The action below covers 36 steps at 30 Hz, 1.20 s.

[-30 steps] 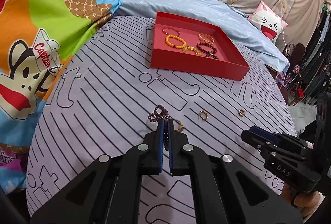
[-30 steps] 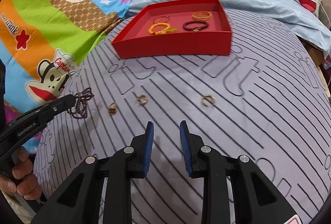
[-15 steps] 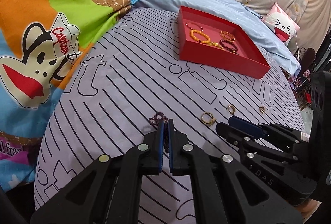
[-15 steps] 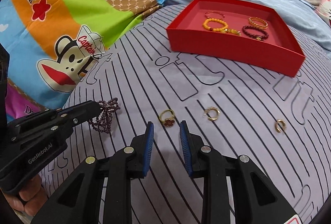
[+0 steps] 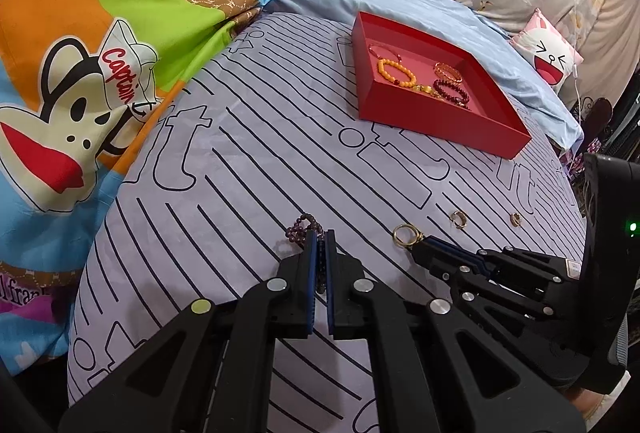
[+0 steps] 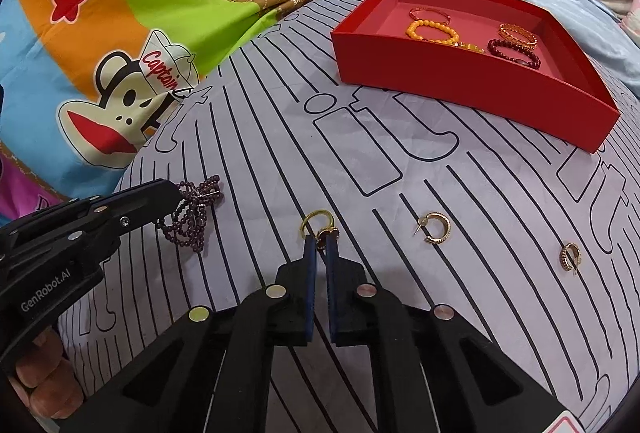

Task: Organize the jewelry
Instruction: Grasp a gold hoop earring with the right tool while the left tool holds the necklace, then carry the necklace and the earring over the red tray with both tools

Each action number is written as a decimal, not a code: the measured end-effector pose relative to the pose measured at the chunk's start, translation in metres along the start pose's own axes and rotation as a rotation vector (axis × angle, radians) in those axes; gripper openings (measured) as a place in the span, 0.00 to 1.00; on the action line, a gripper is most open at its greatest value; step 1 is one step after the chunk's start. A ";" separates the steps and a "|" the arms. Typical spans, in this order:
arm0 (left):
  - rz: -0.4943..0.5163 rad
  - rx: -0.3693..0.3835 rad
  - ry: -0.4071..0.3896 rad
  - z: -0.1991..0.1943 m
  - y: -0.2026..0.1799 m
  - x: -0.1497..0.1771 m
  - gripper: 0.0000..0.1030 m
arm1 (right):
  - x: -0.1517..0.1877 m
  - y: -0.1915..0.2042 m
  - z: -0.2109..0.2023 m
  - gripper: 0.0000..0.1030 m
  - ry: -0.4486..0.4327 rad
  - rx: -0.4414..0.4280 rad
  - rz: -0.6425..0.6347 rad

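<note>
Your left gripper (image 5: 319, 237) is pinched tight on a purple bead strand (image 6: 191, 217), a bunched tangle of small dark beads. In the right wrist view it hangs from the tips at about nine o'clock, its loops resting on the striped sheet (image 6: 360, 161). In the left wrist view most of the strand is hidden between the blue pads; only a few beads poke out at eleven o'clock of the tips.

Your right gripper (image 6: 320, 239) has its jaws pressed together on a gold ring (image 6: 318, 225) with a dark red setting. The band sticks out at twelve o'clock of the tips, and the setting sits right at the pads. Whether the ring is off the sheet, you cannot tell.

Toward three o'clock, two gold hoop earrings lie apart on the sheet: the nearer one (image 6: 436, 229), then the farther one (image 6: 570, 257).

The red tray (image 6: 460, 77) sits at one o'clock, holding an orange bead bracelet (image 6: 430, 31), a dark red bracelet (image 6: 514, 53), a gold bangle (image 6: 518, 33) and a thin red one (image 6: 430, 13).
</note>
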<state>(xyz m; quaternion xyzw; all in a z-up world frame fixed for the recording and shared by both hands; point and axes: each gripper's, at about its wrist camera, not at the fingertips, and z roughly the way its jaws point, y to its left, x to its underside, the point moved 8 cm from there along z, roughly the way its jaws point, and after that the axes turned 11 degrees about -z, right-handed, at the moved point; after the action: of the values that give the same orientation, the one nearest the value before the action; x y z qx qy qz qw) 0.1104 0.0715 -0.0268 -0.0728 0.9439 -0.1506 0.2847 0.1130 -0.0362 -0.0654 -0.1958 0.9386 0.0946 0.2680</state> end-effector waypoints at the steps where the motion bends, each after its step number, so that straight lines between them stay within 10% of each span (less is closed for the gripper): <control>1: -0.001 0.000 0.001 0.000 0.000 0.000 0.03 | 0.000 0.000 0.000 0.05 -0.002 0.001 0.001; 11: -0.002 -0.008 -0.006 0.000 0.000 -0.001 0.03 | -0.010 0.000 -0.006 0.22 -0.035 -0.001 -0.032; 36: 0.016 0.030 -0.013 -0.010 -0.024 -0.006 0.03 | -0.005 -0.031 -0.040 0.12 -0.089 0.008 0.052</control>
<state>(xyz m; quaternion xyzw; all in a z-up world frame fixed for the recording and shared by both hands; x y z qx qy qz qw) 0.1107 0.0526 -0.0081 -0.0621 0.9402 -0.1618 0.2931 0.1114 -0.0736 -0.0314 -0.1657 0.9310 0.1065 0.3074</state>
